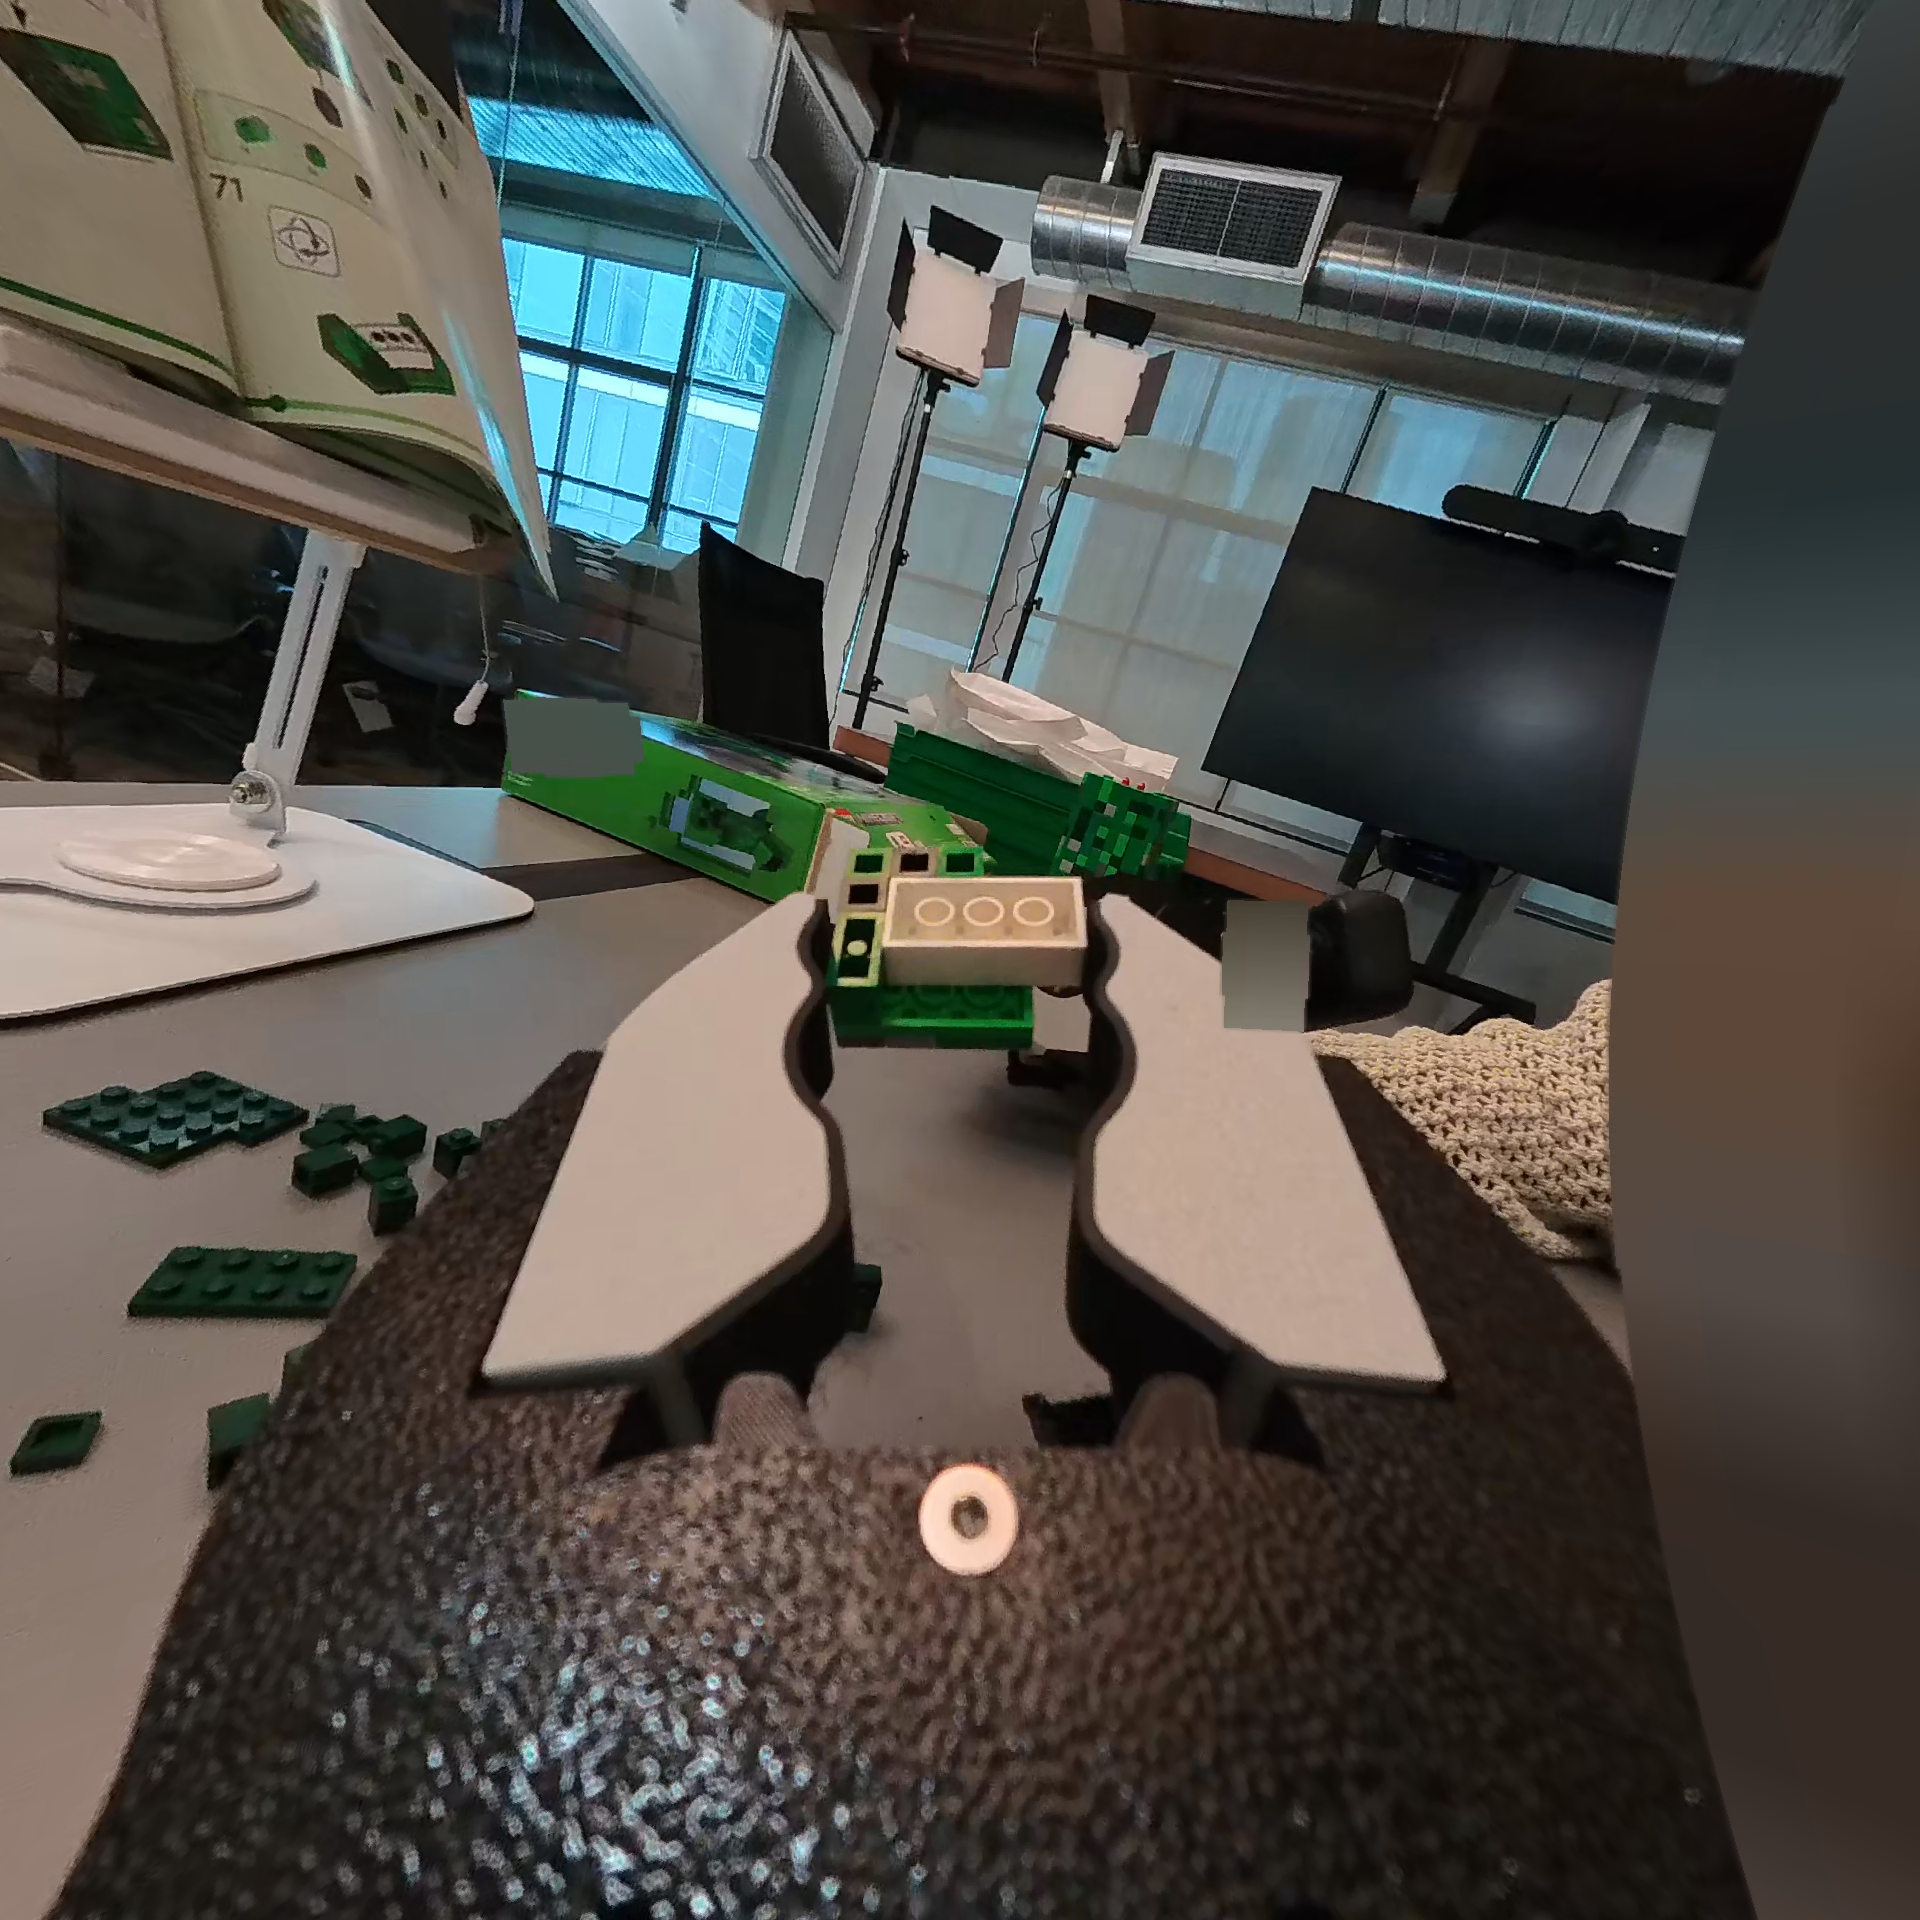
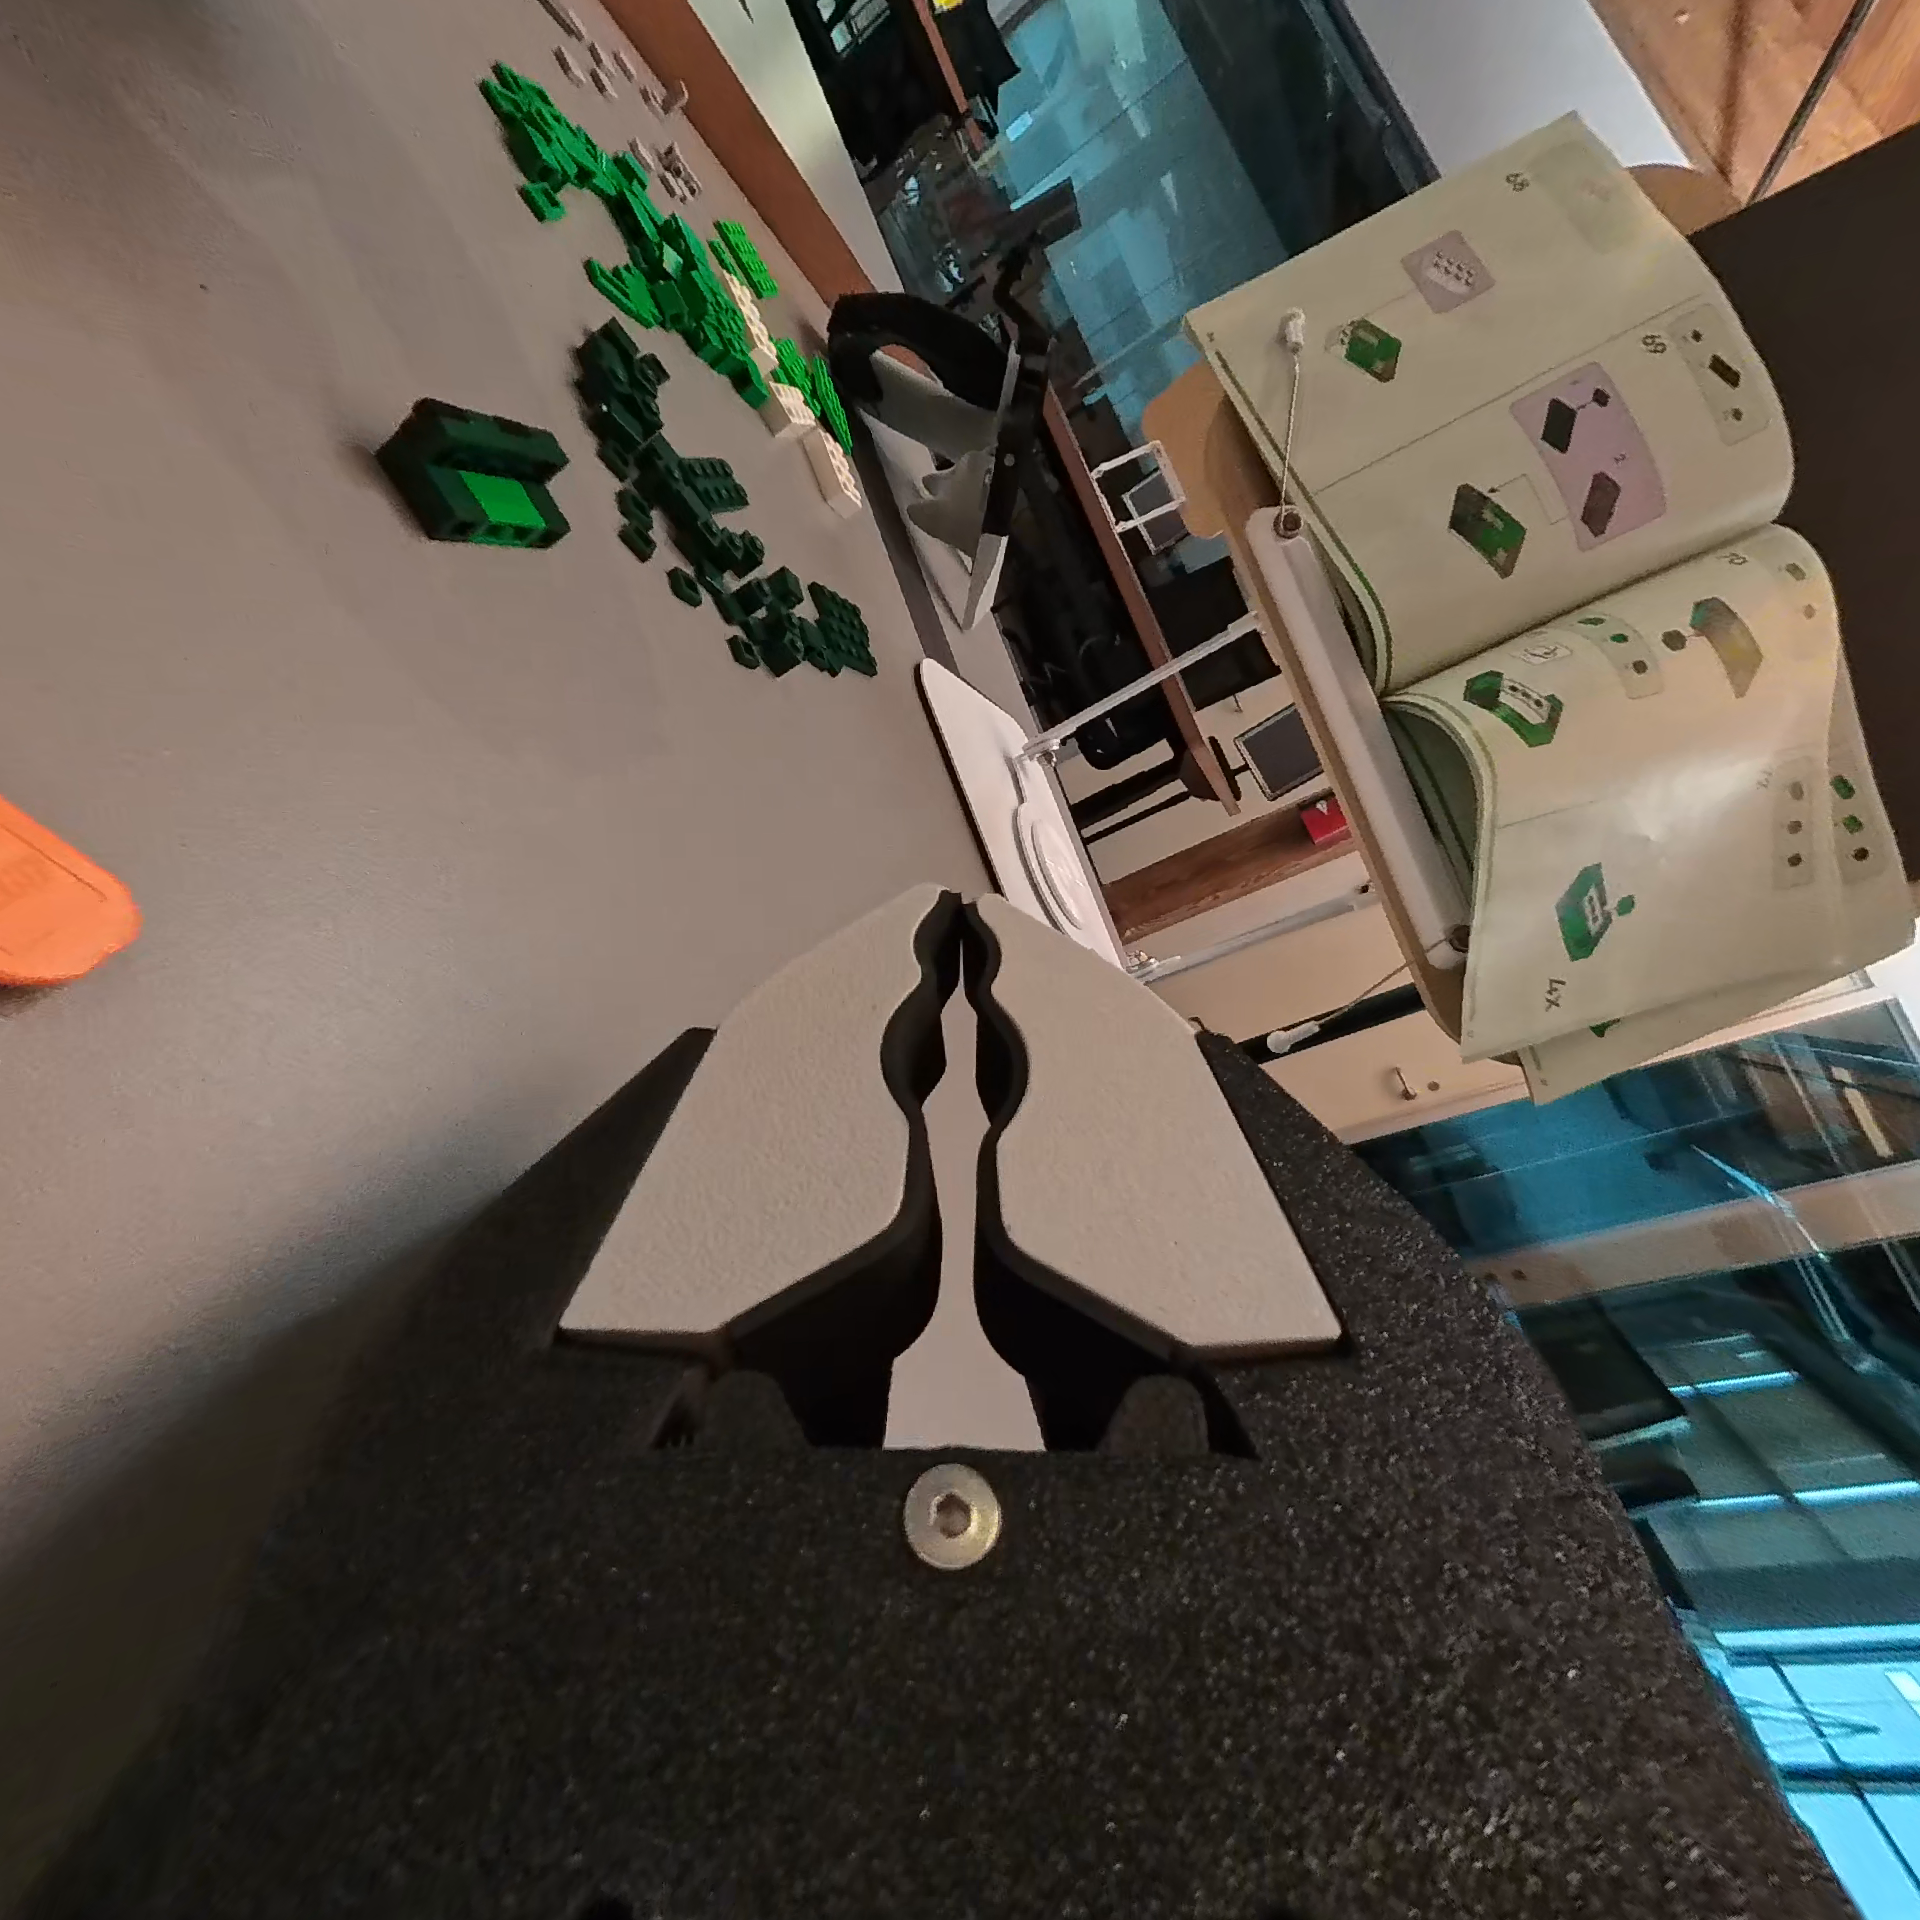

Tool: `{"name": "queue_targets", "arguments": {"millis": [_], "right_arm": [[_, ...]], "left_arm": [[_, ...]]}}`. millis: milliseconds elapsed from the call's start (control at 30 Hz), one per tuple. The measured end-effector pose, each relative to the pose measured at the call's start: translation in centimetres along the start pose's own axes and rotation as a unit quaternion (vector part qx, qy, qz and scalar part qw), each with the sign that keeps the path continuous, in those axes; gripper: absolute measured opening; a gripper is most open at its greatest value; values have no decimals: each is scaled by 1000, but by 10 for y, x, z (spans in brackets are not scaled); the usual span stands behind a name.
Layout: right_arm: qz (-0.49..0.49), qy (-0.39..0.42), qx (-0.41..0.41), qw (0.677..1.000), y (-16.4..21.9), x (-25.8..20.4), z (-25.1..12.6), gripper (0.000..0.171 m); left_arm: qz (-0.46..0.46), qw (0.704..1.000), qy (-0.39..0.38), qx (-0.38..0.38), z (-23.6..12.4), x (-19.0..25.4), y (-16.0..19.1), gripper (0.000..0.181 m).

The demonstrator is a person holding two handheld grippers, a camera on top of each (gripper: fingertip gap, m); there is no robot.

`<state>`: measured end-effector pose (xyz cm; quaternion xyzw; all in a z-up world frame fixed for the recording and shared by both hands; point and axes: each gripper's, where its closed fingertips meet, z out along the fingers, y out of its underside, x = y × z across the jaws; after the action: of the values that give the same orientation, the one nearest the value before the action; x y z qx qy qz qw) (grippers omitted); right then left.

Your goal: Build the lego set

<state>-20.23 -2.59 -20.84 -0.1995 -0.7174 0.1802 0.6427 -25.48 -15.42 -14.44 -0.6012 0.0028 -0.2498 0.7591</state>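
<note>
My left gripper is shut on a small lego assembly of green bricks. A white brick sits on the assembly with its hollow underside turned to the camera. Both pads press on the assembly's sides and hold it above the grey table. My right gripper is shut, and nothing shows between its pads. It is turned on its side above the table. Another dark green and bright green assembly rests on the table far ahead of it.
Loose dark green plates and bricks lie at the left; green and white pieces lie farther off. An open instruction booklet rests on a white stand. A green box lies behind. An orange tool lies left. Tip to tip, the grippers are about 15 cm apart.
</note>
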Motion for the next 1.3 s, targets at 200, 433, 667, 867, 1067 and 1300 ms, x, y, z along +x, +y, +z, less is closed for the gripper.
{"name": "queue_targets", "arguments": {"millis": [200,433,667,867,1067,1300], "right_arm": [[-7,-4,-3,1000,0,-2,0,0],[1,-6,1,1000,0,-2,0,0],[-5,-11,-1,1000,0,-4,0,0],[-5,-15,-7,1000,1,-6,1,0],[-2,-2,-7,1000,1,-1,-1,0],[24,12,-10,1000,5,6,-4,0]], "left_arm": [[2,1000,-2,9,-2,0,-2,45],[61,993,-90,38,-18,-17,-16,45],[77,990,-118,25,-19,-23,-14,45],[100,989,-103,-17,-9,-16,-2,46],[90,990,-106,-6,-11,-17,-5,45],[150,949,-273,54,-74,-50,-53,45]]}}
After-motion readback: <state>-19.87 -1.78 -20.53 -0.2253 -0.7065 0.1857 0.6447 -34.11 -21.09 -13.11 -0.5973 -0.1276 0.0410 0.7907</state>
